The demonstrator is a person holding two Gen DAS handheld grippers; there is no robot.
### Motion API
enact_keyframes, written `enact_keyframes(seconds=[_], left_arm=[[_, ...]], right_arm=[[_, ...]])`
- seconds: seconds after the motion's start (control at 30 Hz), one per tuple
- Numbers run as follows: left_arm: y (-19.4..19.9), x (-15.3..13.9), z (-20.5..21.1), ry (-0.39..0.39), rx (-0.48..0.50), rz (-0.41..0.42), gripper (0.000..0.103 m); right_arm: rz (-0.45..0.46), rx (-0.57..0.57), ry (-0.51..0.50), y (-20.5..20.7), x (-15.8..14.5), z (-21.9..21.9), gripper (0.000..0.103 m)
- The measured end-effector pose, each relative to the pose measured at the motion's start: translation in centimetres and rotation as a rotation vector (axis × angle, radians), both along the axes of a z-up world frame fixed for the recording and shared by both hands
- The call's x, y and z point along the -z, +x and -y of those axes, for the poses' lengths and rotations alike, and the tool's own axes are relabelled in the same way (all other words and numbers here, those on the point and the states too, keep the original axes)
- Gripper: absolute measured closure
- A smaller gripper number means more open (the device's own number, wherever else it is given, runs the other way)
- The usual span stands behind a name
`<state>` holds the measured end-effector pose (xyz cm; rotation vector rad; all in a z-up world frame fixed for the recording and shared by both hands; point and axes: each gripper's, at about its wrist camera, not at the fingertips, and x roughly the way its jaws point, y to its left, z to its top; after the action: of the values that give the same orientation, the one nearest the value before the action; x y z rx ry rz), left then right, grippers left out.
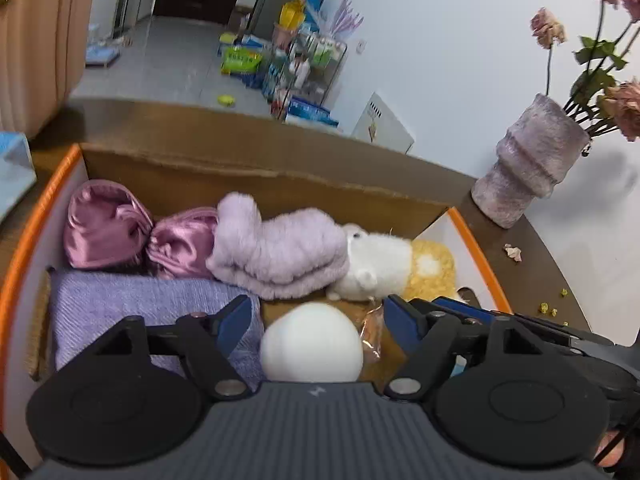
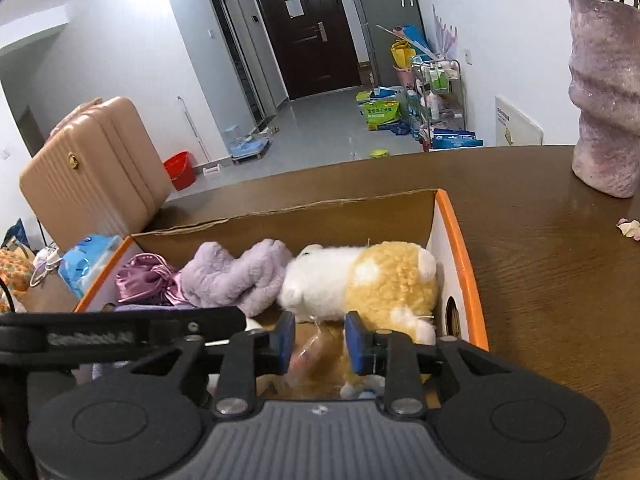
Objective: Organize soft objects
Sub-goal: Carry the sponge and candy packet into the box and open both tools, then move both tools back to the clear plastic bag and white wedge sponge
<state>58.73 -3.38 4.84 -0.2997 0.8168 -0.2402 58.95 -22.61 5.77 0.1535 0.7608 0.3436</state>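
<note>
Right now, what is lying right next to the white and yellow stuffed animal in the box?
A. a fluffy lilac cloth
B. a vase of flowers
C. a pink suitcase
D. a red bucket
A: in the cardboard box, the fluffy lilac cloth lies against the white end of the stuffed animal; the same shows in the left wrist view.

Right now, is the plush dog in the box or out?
In. The plush dog lies on its side inside the box, against the orange-edged wall.

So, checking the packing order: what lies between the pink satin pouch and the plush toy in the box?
The folded lilac fleece, in both wrist views.
</note>
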Motion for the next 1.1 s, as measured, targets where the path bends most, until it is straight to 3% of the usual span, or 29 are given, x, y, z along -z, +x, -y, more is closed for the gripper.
enact_keyframes(seconds=[0.2, 0.47, 0.73, 0.9, 1.1], left_arm=[[-3.0, -3.6, -0.6, 0.049, 0.007, 0.072, 0.024], [-13.5, -9.0, -3.9, 0.185, -0.018, 0.242, 0.02], [-22.0, -13.0, -5.6, 0.231, -0.05, 0.357, 0.017], [-27.4, -13.6, -5.8, 0.252, -0.043, 0.425, 0.014], [-34.8, -11.8, -6.0, 0.285, -0.046, 0.494, 0.013]], right_arm=[[0.08, -0.031, -0.039, -2.6, -2.9, 0.0, 0.061], [0.207, -0.063, -0.12, -10.1, -8.6, 2.3, 0.047], [0.279, -0.069, -0.13, -16.9, -12.5, 3.0, 0.047], [0.346, -0.082, -0.126, -22.1, -13.8, 2.7, 0.041], [0.401, -0.092, -0.119, -28.6, -12.7, 2.6, 0.04]])
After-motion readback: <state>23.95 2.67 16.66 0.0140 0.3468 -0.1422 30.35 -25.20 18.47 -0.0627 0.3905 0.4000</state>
